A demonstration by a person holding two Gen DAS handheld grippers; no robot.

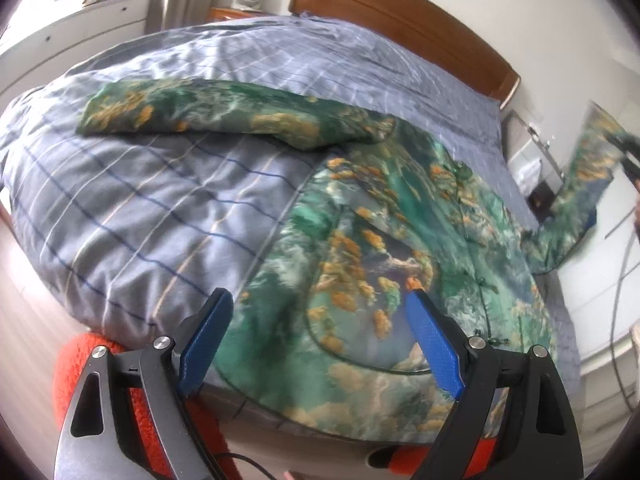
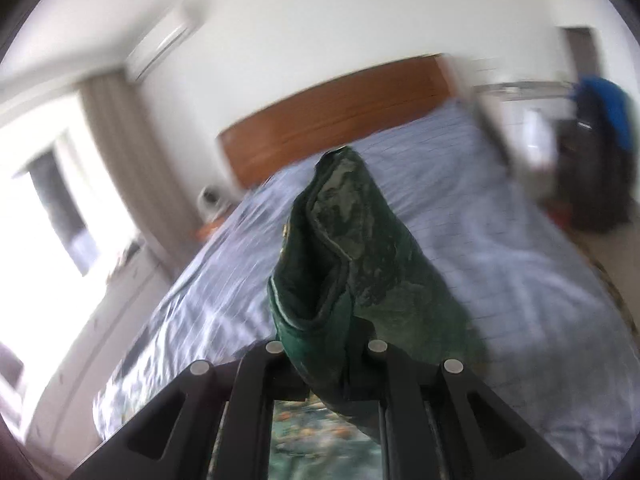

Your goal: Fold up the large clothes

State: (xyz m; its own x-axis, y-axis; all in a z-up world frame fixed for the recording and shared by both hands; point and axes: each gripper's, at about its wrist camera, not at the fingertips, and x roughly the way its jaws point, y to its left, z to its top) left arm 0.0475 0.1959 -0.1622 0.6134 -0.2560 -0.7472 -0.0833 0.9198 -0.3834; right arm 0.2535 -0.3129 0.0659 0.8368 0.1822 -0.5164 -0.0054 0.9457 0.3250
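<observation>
Blue-padded fingers (image 1: 434,346) of the left gripper (image 1: 320,340) are seen nearest the lens, spread wide with nothing between them, held just over the near edge of the bed (image 1: 140,216). Directly ahead of them the green printed garment (image 1: 380,248) is laid flat on the striped cover, its hem at the near edge and its body running away toward the wooden headboard (image 1: 404,20). One sleeve (image 1: 224,112) is stretched out to the left across the cover, so that the long axis of that part lies crosswise to the left gripper's line of approach.

In the right wrist view the right gripper (image 2: 326,344) is closed on a bunched dark-green part of the same garment, which is raised above the bed and stands up ahead of the jaws. In the left wrist view this lifted part is seen as the other sleeve (image 1: 580,196), drawn up off the right edge of the bed toward a blurred dark shape taken to be that gripper.

The coming move is judged to turn on this: the lifted sleeve must be carried leftward, across the body of the garment, while the empty left gripper, being nearer the hem and the outstretched sleeve, is better placed to take those. Blur in the right view suggests motion, though its direction cannot be told.
</observation>
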